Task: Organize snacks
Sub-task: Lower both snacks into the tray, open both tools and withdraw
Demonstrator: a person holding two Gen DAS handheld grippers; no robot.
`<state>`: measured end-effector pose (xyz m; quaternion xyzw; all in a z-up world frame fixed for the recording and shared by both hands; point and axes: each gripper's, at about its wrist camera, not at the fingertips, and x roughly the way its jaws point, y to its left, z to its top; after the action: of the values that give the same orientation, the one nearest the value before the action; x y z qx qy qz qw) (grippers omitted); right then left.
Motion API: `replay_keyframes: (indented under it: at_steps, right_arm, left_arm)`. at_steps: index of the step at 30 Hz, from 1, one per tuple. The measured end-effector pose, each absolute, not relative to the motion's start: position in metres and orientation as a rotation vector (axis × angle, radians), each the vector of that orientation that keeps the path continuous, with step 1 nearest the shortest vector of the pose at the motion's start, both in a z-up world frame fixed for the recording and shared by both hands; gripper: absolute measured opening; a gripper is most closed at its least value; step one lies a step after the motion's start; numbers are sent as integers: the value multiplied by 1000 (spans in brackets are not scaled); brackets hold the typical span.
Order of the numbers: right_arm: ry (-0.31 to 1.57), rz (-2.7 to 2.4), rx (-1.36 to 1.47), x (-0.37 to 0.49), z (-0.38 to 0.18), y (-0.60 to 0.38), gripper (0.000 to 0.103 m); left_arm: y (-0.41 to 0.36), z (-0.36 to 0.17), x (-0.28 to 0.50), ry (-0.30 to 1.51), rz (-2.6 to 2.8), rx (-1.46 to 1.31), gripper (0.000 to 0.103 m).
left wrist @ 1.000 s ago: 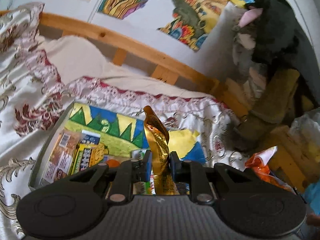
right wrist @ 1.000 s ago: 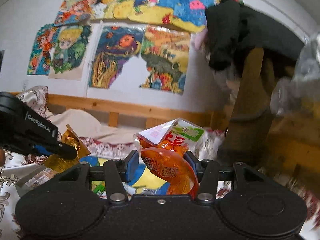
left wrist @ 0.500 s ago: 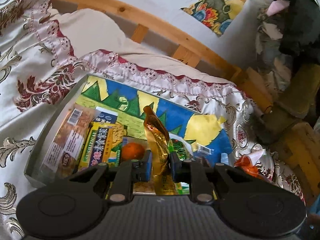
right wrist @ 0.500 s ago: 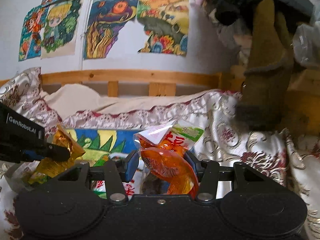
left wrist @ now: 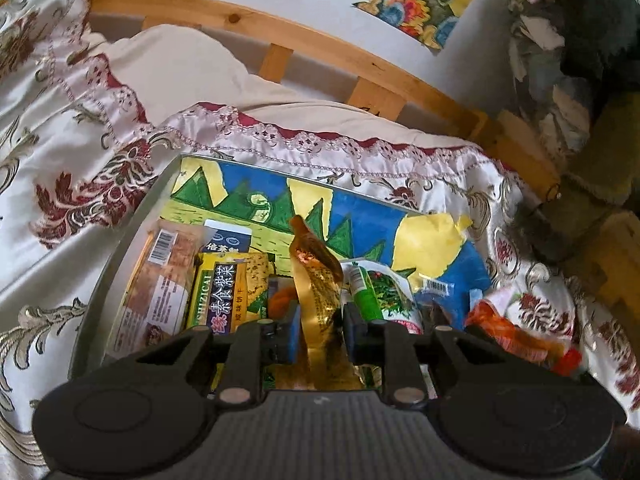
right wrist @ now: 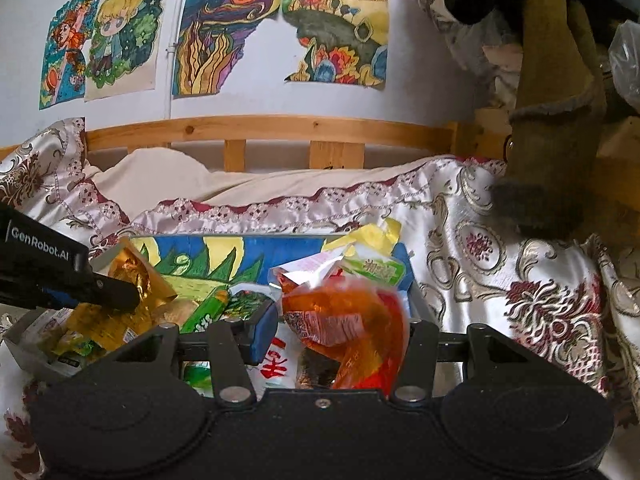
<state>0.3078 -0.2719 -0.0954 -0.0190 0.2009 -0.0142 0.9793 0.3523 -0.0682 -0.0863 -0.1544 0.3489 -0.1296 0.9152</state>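
A shallow grey box (left wrist: 132,236) lined with a coloured drawing lies on the bedspread and holds several snack packs. Among them are a yellow cracker pack (left wrist: 228,280) and a green and white packet (left wrist: 380,288). My left gripper (left wrist: 321,328) hangs low over the box with a gold snack packet (left wrist: 316,276) upright between its pads; the jaws are starting to open. In the right wrist view my right gripper (right wrist: 340,332) is shut on an orange snack packet (right wrist: 348,316) above the box's right end (right wrist: 420,300). The left gripper (right wrist: 116,296) and gold packet (right wrist: 136,280) show at the left.
A wooden bed rail (right wrist: 280,128) runs behind a cream pillow (left wrist: 180,64). A tall brown and black plush toy (right wrist: 556,120) stands at the right. The embroidered satin bedspread (right wrist: 500,264) surrounds the box. Drawings (right wrist: 224,36) hang on the wall.
Both grippers have come down toward the box with their packets, and it now fills more of each view. The left jaws stand slightly wider around the gold packet.
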Motion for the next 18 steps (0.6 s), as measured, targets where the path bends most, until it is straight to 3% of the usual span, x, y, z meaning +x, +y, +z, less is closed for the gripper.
replay_keyframes:
  at_steps: [12,18]
  right_arm:
    - [423,-9,-35,311,-102,-268,52]
    - [420,-12,-41,310,-101,-267,55]
  left_arm:
    - [-71,-89,349,686,-262,-286,27]
    - [-71,-89,348,684,-231,-261,37]
